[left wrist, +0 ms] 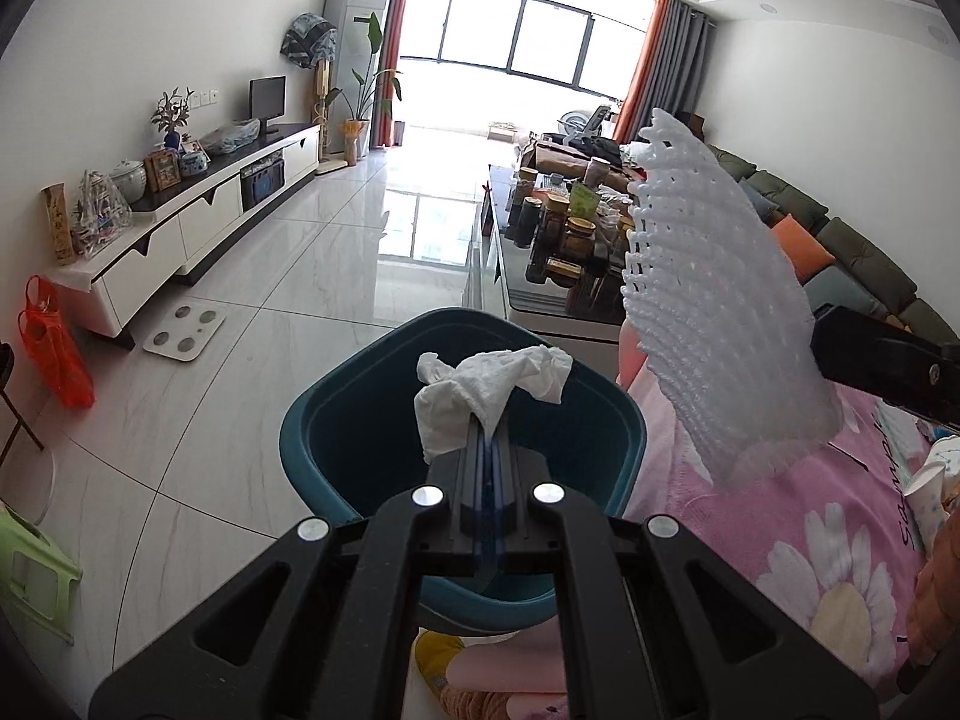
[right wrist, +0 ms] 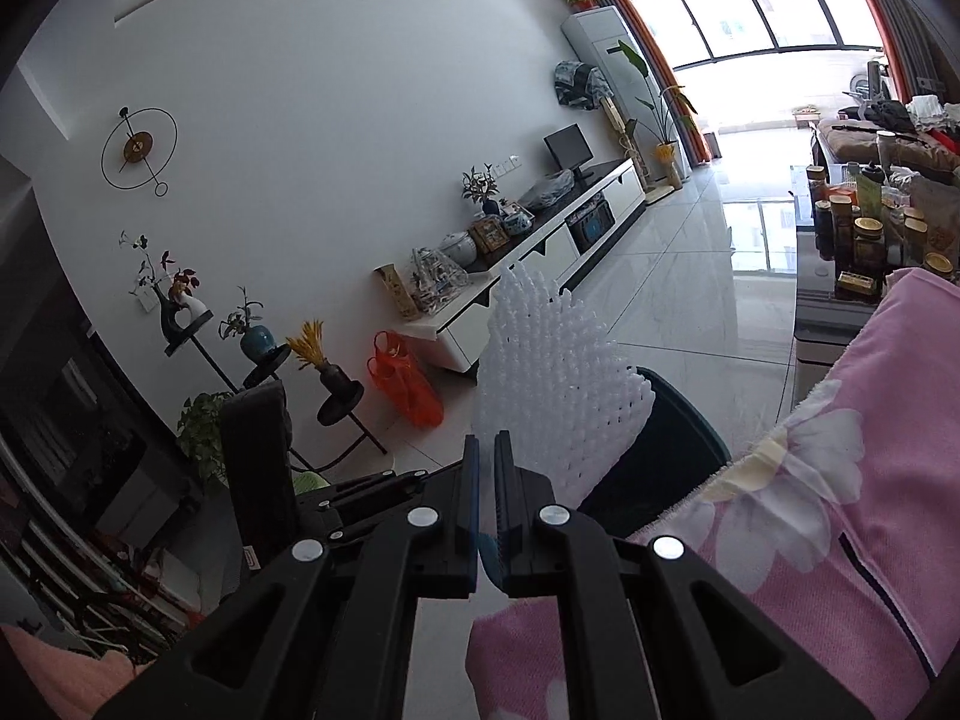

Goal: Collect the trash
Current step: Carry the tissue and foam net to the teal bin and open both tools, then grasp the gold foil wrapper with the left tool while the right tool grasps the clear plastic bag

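My left gripper (left wrist: 489,429) is shut on a crumpled white tissue (left wrist: 480,396) and holds it above the open teal bin (left wrist: 336,408) on the floor. My right gripper (right wrist: 487,441) is shut on a white foam net sleeve (right wrist: 552,372), which sticks up beside the bin's rim (right wrist: 690,420). The same foam net (left wrist: 714,312) shows in the left wrist view, to the right of the bin, with the right gripper's black finger (left wrist: 882,357) clamped on it.
A pink flowered blanket (left wrist: 780,540) lies right of the bin. A glass coffee table with jars (left wrist: 564,240) stands beyond it, with a green sofa (left wrist: 852,252) to the right. A white TV cabinet (left wrist: 198,222), a red bag (left wrist: 54,348) and a scale (left wrist: 185,333) are left.
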